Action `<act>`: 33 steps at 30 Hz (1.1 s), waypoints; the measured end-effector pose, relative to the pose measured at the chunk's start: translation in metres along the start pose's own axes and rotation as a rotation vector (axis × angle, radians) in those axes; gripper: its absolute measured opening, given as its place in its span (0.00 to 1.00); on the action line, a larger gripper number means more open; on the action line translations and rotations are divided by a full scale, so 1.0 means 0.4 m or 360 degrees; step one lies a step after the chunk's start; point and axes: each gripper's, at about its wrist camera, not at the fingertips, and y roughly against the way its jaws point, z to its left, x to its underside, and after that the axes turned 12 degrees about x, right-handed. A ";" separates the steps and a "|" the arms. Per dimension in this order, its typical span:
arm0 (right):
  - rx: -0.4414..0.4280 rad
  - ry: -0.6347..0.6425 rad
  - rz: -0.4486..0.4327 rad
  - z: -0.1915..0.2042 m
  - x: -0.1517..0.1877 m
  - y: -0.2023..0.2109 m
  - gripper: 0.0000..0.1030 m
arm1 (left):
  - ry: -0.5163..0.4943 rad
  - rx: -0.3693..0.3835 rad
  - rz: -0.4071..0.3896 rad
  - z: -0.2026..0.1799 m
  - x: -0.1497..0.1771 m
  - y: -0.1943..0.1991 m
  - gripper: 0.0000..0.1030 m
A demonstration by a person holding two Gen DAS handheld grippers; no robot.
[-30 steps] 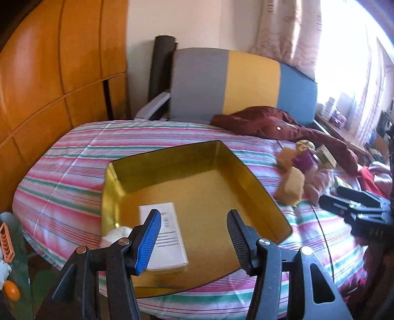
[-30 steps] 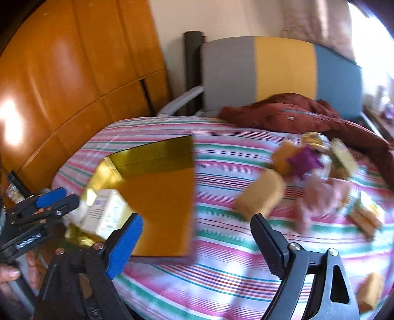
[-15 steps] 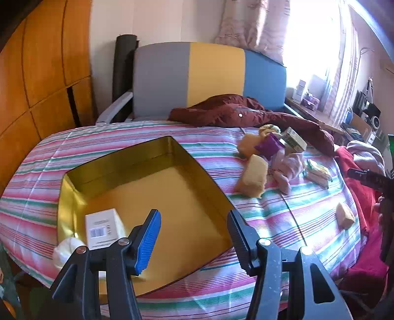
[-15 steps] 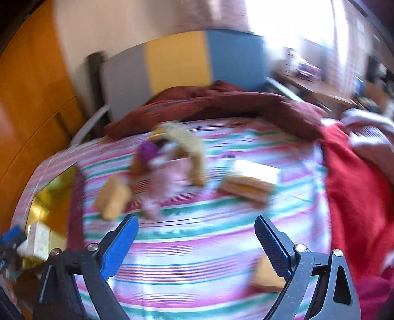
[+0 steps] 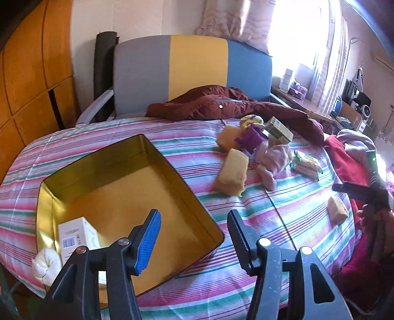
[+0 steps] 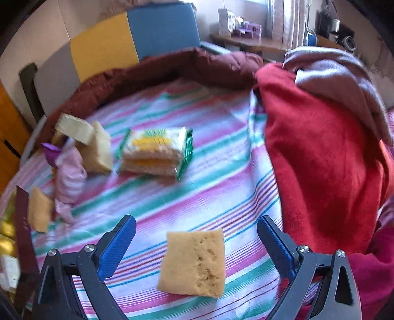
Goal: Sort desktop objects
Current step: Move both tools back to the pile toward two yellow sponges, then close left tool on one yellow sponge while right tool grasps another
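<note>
Right wrist: right gripper [image 6: 195,246] spread wide, straddling sponge [image 6: 194,262].

Domestic bedroom or living room. Indicators: a surface covered with pink, green and white striped fabric [image 5: 283,211]; a grey, yellow and blue upholstered panel [image 5: 194,66] at its far edge; a maroon quilted garment [image 5: 221,105]; pink patterned curtains [image 5: 236,22]; orange wooden wardrobe panels [image 5: 32,81]; a cluttered window ledge [image 5: 295,96].

Open gold metal tin [image 5: 73,172] near the striped bed's left edge, white barcoded carton [image 5: 73,236] inside its near corner, porous yellow sponge block [image 6: 193,262] — lying flat — near the bed's right edge, green-edged wafer packet [image 6: 155,152] mid-bed.
</note>
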 end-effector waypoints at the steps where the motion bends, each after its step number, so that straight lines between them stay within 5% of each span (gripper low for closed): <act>1: 0.0003 0.0001 0.0011 0.001 0.004 -0.010 0.96 | -0.0009 0.0002 0.0005 -0.003 -0.003 -0.004 0.55; 14: 0.0026 0.0001 0.0158 -0.021 0.019 -0.050 0.97 | -0.0103 0.0179 0.0155 -0.095 -0.101 -0.156 0.59; 27: 0.0043 0.0126 0.0229 0.005 0.040 -0.053 0.97 | -0.0234 0.0084 0.0337 -0.114 -0.177 -0.351 0.60; 33: 0.0021 0.0185 0.0257 0.014 0.051 -0.052 0.80 | -0.0260 0.0072 0.0415 -0.114 -0.181 -0.417 0.60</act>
